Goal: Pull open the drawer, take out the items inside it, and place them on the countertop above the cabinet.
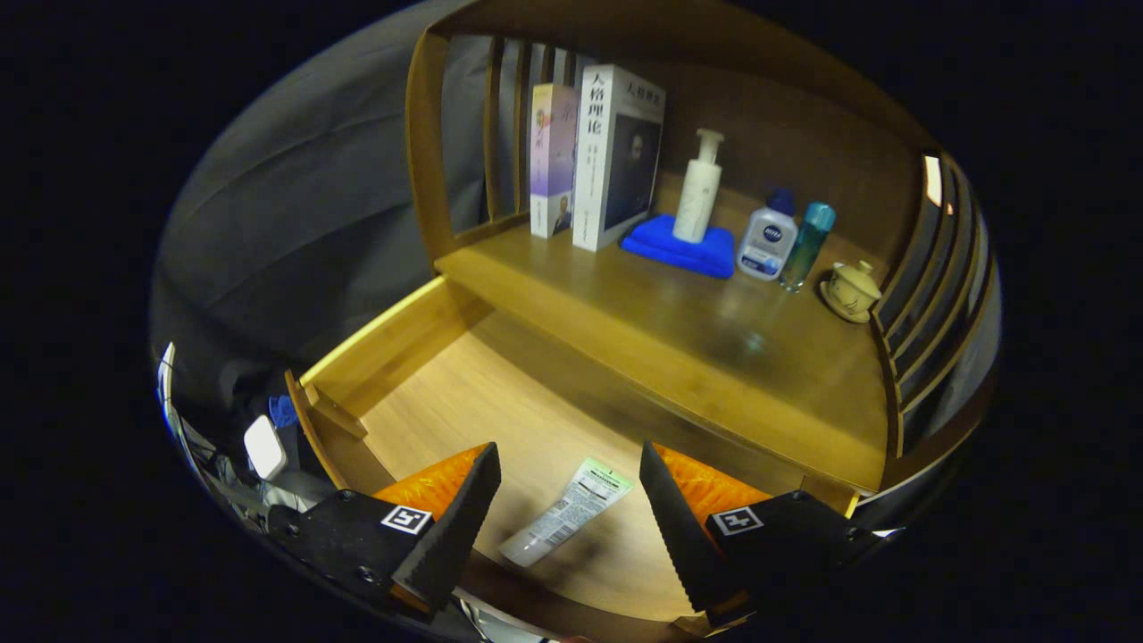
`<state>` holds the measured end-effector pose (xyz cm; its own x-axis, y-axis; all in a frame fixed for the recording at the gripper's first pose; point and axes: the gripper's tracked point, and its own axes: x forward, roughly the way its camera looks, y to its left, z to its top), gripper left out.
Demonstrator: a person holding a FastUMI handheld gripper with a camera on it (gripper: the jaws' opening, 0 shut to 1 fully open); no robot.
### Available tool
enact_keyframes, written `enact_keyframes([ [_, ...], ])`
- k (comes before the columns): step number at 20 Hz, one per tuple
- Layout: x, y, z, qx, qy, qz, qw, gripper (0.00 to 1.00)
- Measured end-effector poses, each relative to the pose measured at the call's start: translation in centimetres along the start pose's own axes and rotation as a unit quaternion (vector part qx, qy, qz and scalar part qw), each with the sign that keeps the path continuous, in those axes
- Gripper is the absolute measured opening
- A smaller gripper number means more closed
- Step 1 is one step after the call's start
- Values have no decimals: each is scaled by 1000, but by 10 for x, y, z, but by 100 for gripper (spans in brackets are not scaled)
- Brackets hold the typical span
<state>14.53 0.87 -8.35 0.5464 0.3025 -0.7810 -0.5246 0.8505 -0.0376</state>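
Open drawer (393,357) below worktop (714,348) | flat tube (564,512) lies on drawer floor, between the parted, empty jaws | likely light, soft, slippery | pinch across its middle.

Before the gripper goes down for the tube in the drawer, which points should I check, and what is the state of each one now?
1. Drawer pulled open: ok.
2. Tube lies flat on the drawer floor, between the fingers: ok.
3. Gripper open, wider than the tube: ok.
4. Fingers touching the tube: cannot tell.
5. Bare space on the countertop in front of the blue towel: ok.
6. Other items left in the drawer: cannot tell, near part hidden.
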Motion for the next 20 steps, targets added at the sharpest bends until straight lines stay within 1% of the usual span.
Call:
enact_keyframes([
  [3,20,-5,-18,-5,38,-3,999,98],
  [5,30,1,-30,-3,64,16,998,98],
  [7,39,1,-40,-5,90,25,996,98],
  [10,50,-4,-58,-8,132,30,991,98],
  [12,56,-9,-67,-9,152,28,988,98],
  [17,61,2,-85,-1,193,56,980,97],
  [19,64,2,-87,-7,200,52,978,92],
  [20,61,0,-90,-6,206,52,977,93],
])
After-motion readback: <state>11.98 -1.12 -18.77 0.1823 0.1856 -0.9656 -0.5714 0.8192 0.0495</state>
